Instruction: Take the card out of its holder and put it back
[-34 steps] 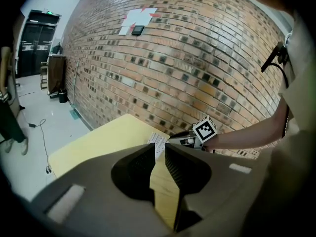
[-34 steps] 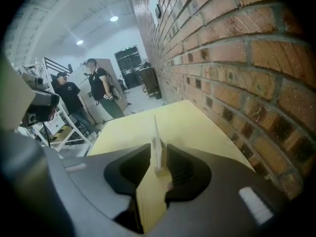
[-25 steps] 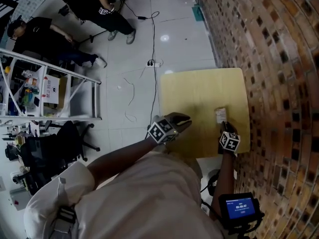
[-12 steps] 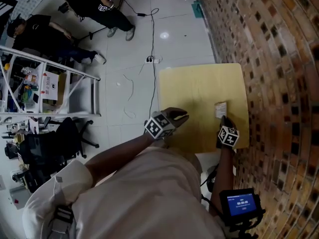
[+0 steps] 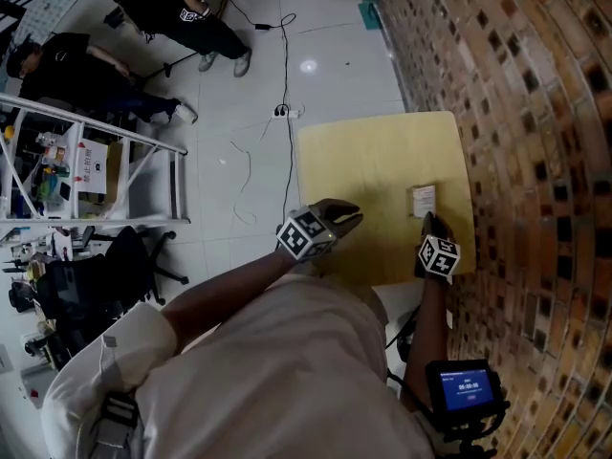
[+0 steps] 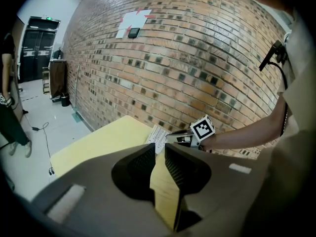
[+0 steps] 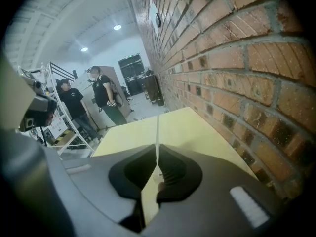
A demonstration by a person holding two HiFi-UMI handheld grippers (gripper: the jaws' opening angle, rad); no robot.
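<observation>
Since the right gripper [image 5: 426, 222] has just closed its jaws on the card [image 5: 424, 199], by the table's [image 5: 373, 161] wall side, pull it straight out; left gripper [image 5: 349, 220] hovers, jaws slightly apart, empty.

The right gripper [image 7: 157, 151] is pinching the card [image 7: 158, 130], and its jaws have just been closing on it. The card is showing edge-on as a thin white line rising over the yellow table [image 7: 192, 127]. A brick wall [image 7: 237, 58] is running along the right, and two people [image 7: 101, 95] are standing beyond.
</observation>
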